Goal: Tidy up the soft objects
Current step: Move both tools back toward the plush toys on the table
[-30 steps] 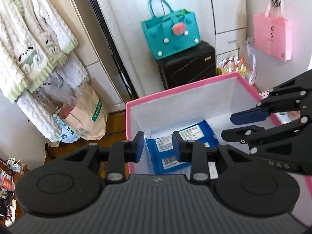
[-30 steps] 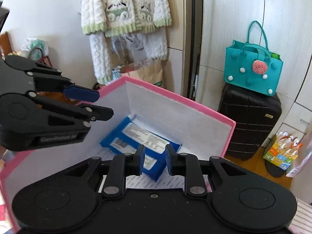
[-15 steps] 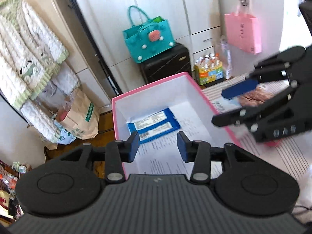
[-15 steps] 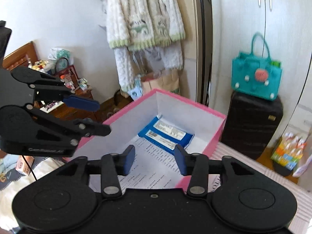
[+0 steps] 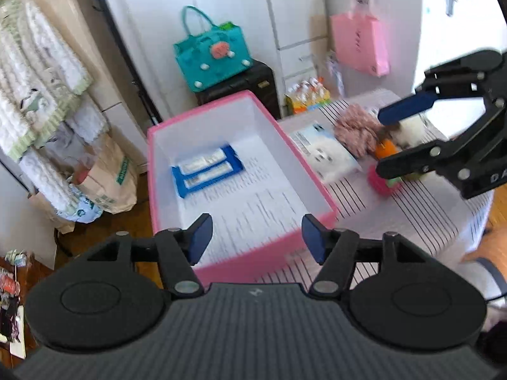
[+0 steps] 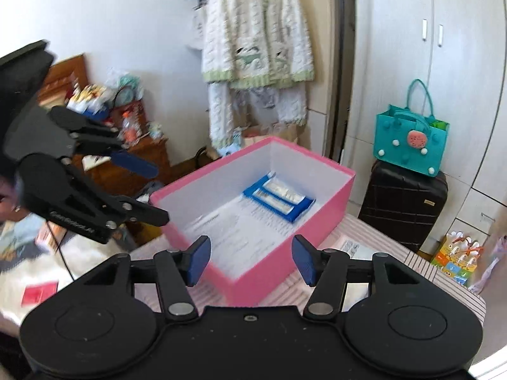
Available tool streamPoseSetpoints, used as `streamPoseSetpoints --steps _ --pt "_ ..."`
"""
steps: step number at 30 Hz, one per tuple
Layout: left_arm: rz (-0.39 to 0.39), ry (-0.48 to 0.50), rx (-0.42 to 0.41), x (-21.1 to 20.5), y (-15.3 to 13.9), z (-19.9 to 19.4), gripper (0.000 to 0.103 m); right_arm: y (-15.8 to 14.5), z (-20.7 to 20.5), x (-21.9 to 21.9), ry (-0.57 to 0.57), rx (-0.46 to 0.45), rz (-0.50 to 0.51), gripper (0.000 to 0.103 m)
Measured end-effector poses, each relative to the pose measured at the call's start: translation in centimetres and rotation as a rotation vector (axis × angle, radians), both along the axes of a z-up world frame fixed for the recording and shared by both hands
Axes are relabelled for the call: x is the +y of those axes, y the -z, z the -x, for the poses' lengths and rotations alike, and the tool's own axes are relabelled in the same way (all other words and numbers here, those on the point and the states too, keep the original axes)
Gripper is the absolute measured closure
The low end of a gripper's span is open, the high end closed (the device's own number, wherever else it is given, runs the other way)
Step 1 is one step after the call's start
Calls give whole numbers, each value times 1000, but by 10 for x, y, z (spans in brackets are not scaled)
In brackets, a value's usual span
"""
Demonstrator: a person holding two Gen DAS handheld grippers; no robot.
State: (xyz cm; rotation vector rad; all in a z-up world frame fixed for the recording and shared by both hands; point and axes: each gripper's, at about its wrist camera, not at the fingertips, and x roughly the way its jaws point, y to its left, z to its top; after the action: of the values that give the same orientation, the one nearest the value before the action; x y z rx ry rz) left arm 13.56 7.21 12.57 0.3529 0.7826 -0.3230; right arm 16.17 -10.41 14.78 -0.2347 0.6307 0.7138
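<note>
A pink box point(image 5: 317, 186) point(image 6: 336, 196) with a white inside stands on a striped table point(image 5: 396, 221). A blue wipes pack point(image 5: 207, 171) point(image 6: 279, 196) lies flat in its far end on a printed sheet. My left gripper point(image 5: 256, 237) is open and empty above the box's near edge. My right gripper point(image 6: 250, 259) is open and empty, raised over the box's near corner; it also shows in the left wrist view point(image 5: 405, 139). On the table right of the box lie a white pack point(image 5: 326, 152), a pinkish fluffy thing point(image 5: 358, 133), an orange ball point(image 5: 386, 150) and a pink toy point(image 5: 380, 183).
A black suitcase point(image 6: 405, 209) with a teal bag point(image 6: 412, 139) on it stands behind the box. A pink bag point(image 5: 361, 44) hangs on the wall. Knitted clothes point(image 6: 256, 31) hang at the back. A paper bag point(image 5: 107, 177) stands on the floor.
Both grippers have opened wider and pulled back and up from inside the box. The table with the soft things to the right of the box has come into view.
</note>
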Motion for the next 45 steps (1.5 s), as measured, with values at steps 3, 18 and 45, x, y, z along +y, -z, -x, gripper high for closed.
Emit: streamPoseSetpoints --steps 3,18,45 --pt "0 19 6 -6 7 10 38 2 17 -5 -11 -4 29 38" --pt "198 136 23 -43 66 44 10 41 70 -41 55 18 92 33" --pt "420 171 -62 -135 128 -1 13 162 45 -137 313 -68 38 20"
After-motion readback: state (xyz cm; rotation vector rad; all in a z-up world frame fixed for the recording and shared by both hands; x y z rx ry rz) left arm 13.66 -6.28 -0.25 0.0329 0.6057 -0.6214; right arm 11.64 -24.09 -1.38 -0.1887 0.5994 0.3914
